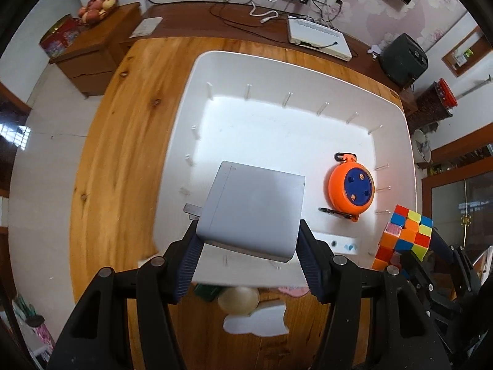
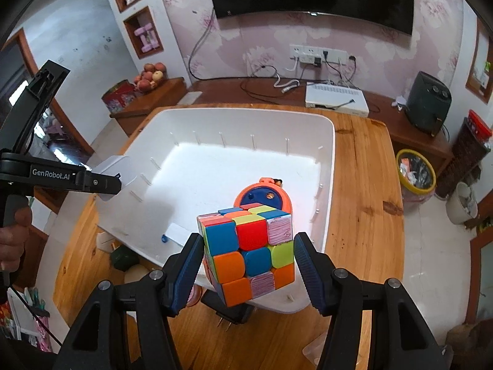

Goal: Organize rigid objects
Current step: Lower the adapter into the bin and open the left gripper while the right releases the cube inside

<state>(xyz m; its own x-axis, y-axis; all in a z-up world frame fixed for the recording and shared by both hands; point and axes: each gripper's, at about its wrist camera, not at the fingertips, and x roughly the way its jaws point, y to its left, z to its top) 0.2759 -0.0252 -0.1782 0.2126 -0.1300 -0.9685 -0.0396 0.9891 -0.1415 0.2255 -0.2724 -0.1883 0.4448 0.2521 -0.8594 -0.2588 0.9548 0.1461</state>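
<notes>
Rigid objects: a grey-white box (image 1: 251,212), a colour cube (image 2: 248,248) and an orange reel (image 1: 349,189) with a blue face are the things being sorted into the white bin (image 1: 197,71) on the wooden table (image 1: 123,141).
Left gripper (image 1: 249,257): its ribbed pads are closed on the box's two sides, holding it clear over the bin's near-left part.
Right gripper (image 2: 248,260): its pads are clamped on the cube, held above the bin's near-right corner; in the left wrist view the cube sits just past the bin's right rim.
Reel: lies flat on the bin floor by the right wall, apart from both held items.
Step in hand: both loads look mid-carry toward the bin, placement not yet done.
Next move: I judge each hand needs to lower its item onto bare floor, the cube staying clear of the reel, and only then let the pads part.
Risk: the two grippers are near each other at the near edge and could bump.
Hidden: the bin's near wall is covered by the fingers; a small white piece with a blue bit in the near part of the bin is too unclear to name.
Cut off: things on the table below the bin's near rim, a dark green item, a pale round one and a pink one, show only in part.
Person: a hand (image 2: 12,237) on the left gripper's handle shows at the right wrist view's left edge.
</notes>
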